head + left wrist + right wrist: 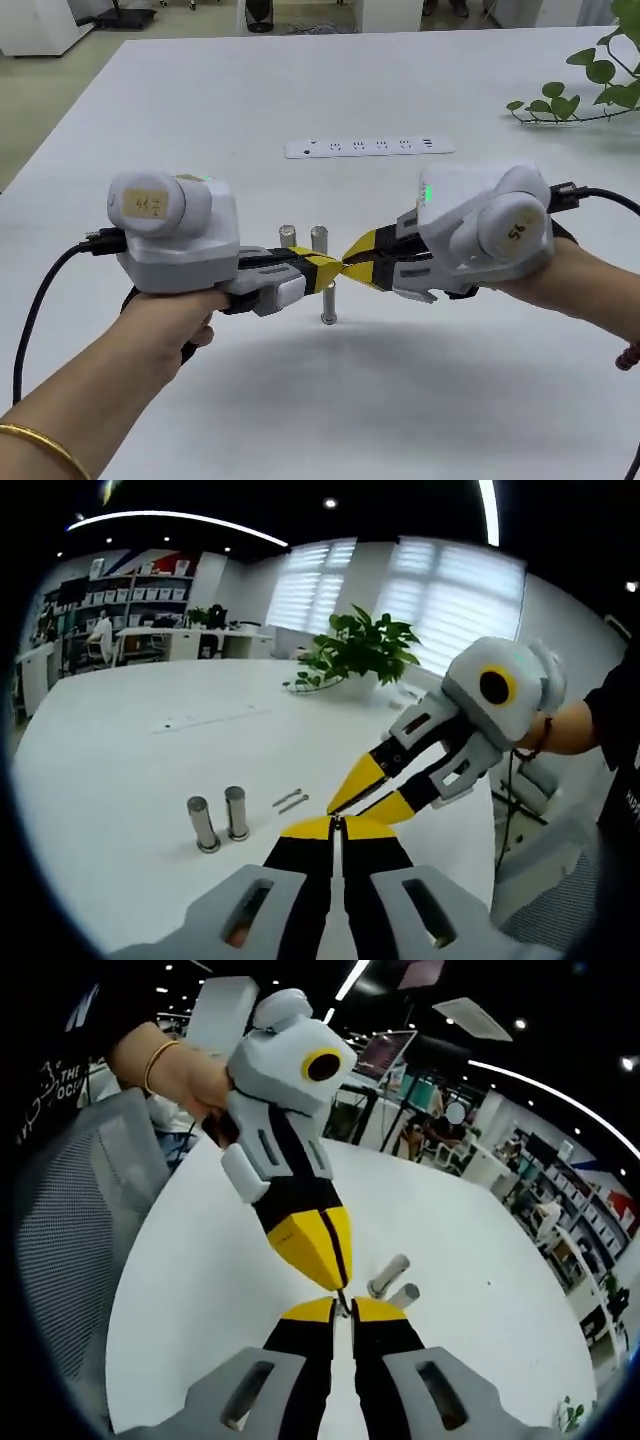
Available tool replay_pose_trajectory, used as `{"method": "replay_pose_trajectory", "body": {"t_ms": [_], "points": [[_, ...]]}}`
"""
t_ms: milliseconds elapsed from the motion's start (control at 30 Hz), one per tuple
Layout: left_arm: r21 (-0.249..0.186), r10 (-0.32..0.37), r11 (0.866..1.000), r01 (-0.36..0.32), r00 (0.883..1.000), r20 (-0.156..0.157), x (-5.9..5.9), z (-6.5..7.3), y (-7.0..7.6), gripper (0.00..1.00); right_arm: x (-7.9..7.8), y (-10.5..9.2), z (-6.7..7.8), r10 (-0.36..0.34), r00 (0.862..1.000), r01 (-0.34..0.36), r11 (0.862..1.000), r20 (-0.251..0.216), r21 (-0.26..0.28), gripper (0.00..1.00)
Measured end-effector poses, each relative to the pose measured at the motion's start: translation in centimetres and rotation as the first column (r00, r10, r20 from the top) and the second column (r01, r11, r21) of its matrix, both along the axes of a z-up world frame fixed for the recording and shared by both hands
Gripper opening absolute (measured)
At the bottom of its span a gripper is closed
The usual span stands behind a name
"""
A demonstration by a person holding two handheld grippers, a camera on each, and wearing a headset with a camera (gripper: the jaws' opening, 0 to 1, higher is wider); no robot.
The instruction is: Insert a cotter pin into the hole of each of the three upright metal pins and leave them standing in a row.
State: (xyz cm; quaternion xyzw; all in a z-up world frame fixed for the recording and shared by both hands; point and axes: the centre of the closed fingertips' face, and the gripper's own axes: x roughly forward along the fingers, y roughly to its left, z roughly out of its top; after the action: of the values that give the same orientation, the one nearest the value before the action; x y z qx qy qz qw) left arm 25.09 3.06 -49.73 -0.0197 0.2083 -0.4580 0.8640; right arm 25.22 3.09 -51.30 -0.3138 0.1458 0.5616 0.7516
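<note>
Two upright metal pins [288,236] [319,238] stand side by side behind the grippers; they also show as two pins [202,823] [236,812] in the left gripper view and two pins [388,1275] [405,1295] in the right gripper view. A third metal pin [328,300] stands upright under the meeting jaw tips, its top hidden by them. My left gripper [338,262] [338,825] is shut at that pin's top. Tip to tip with it, my right gripper [350,262] [343,1310] is shut on a thin cotter pin, barely visible. Two loose cotter pins [290,800] lie on the table.
A white power strip [370,147] lies further back on the white table [200,120]. A potted plant [590,85] reaches in at the far right corner. Cables trail from both grippers toward the near edge.
</note>
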Motion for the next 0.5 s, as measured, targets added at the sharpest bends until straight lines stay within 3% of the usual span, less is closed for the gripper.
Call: {"method": "replay_pose_trajectory", "body": {"t_ms": [167,267,367,500], "points": [[0.048,-0.046,0.998,0.043,0.997,0.056,-0.6,-0.4,0.1,0.00,-0.6,-0.1,-0.1,-0.030,0.991,0.040,0.996,-0.127,0.080,0.02],[0.057,-0.063,0.997,0.060,0.996,0.064,-0.9,-0.7,0.1,0.00,-0.8,-0.3,-0.2,-0.033,0.985,0.049,0.994,-0.168,0.095,0.03],[0.054,-0.085,0.995,0.081,0.993,0.078,-1.2,-0.7,0.1,0.00,-1.4,-0.2,-0.4,-0.019,0.972,0.050,0.991,-0.235,0.124,0.03],[0.057,-0.110,0.993,0.105,0.990,0.085,-1.5,-0.8,0.0,0.00,-1.3,-0.4,-0.7,-0.007,0.956,0.053,0.987,-0.292,0.149,0.03]]}}
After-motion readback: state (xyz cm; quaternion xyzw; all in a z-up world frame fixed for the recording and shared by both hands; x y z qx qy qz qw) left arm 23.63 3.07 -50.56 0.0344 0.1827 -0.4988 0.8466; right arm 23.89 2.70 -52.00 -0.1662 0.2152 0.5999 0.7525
